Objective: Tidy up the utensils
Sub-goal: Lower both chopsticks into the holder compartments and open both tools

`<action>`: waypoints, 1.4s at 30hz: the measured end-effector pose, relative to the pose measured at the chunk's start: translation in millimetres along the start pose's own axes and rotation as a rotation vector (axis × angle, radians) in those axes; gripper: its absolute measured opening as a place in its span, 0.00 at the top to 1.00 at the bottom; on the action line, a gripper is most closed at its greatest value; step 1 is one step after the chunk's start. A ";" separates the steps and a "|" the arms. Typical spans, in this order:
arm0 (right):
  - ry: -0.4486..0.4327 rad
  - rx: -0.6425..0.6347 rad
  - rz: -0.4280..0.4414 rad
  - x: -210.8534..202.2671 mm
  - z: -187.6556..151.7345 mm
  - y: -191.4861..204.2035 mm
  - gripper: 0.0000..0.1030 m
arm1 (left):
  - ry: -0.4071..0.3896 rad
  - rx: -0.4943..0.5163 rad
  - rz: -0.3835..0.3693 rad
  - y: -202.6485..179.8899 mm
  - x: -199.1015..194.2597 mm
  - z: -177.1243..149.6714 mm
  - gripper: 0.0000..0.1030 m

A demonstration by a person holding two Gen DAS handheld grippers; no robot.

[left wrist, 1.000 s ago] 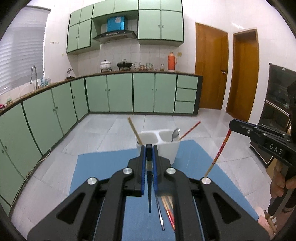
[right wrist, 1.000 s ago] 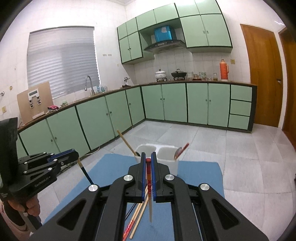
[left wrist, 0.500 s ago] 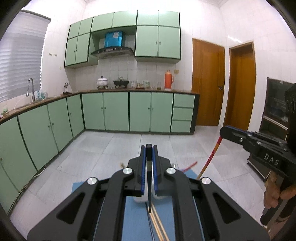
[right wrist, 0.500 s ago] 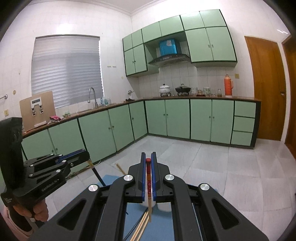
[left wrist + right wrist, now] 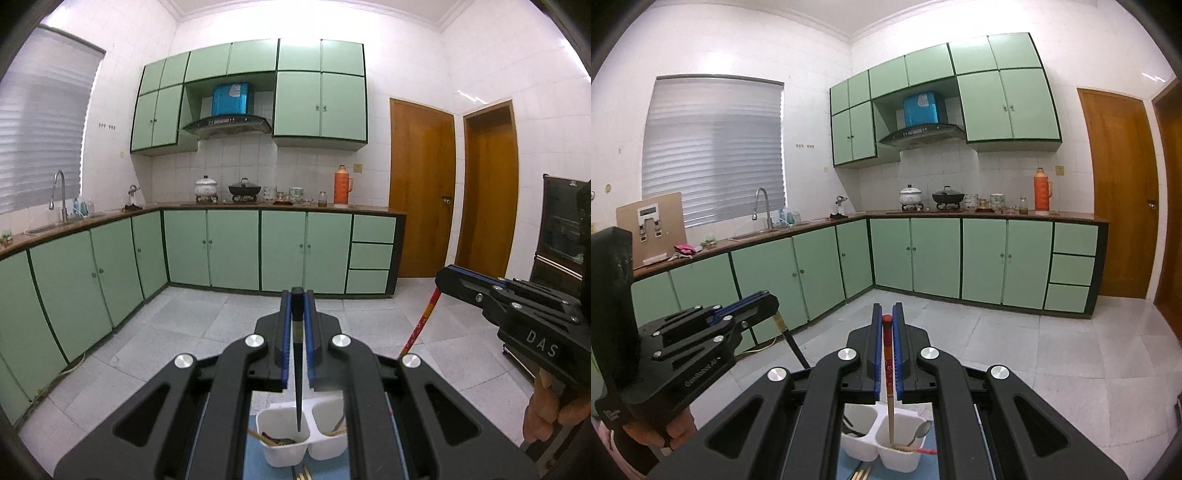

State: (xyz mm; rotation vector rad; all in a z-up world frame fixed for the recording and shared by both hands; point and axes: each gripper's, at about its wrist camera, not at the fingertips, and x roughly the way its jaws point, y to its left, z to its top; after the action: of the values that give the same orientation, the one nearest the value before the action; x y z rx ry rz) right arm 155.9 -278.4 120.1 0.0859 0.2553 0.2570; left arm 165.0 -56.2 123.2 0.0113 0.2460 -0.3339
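Both chopsticks have been lifted clear: the black chopstick [image 5: 297, 373] is clamped in the left hand-held gripper [image 5: 296, 295], the red chopstick [image 5: 888, 373] in the right hand-held gripper [image 5: 887, 317], each now hanging above the white holder [image 5: 882, 452] below, ready for dropping in.

Worktop [image 5: 846, 463]: blue surface, only a small patch visible between the rig's arms. On it: white two-compartment holder [image 5: 882, 448], upright, holding chopsticks and a spoon [image 5: 918, 434]. Loose chopsticks [image 5: 862, 472] lie flat just in front of the holder. Remainder hidden.
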 end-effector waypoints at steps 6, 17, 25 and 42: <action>0.065 0.023 -0.004 37.8 -23.9 -11.7 0.95 | 0.058 -0.010 0.013 9.6 36.5 -22.8 0.95; 0.161 0.032 0.004 70.9 -65.6 -16.9 0.95 | 0.176 -0.004 0.022 27.5 73.7 -68.1 0.94; 0.204 0.040 0.022 75.3 -78.2 -17.2 0.94 | 0.216 -0.005 0.011 34.4 74.1 -81.9 0.94; 0.034 0.028 -0.082 -6.0 -74.9 -12.0 0.24 | 0.026 -0.015 0.064 33.4 -20.5 -74.5 0.19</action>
State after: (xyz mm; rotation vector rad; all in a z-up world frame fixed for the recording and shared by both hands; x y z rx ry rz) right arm 133.7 -287.6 47.9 0.0985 0.2959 0.1735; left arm 139.5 -14.2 54.9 0.0091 0.2733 -0.2680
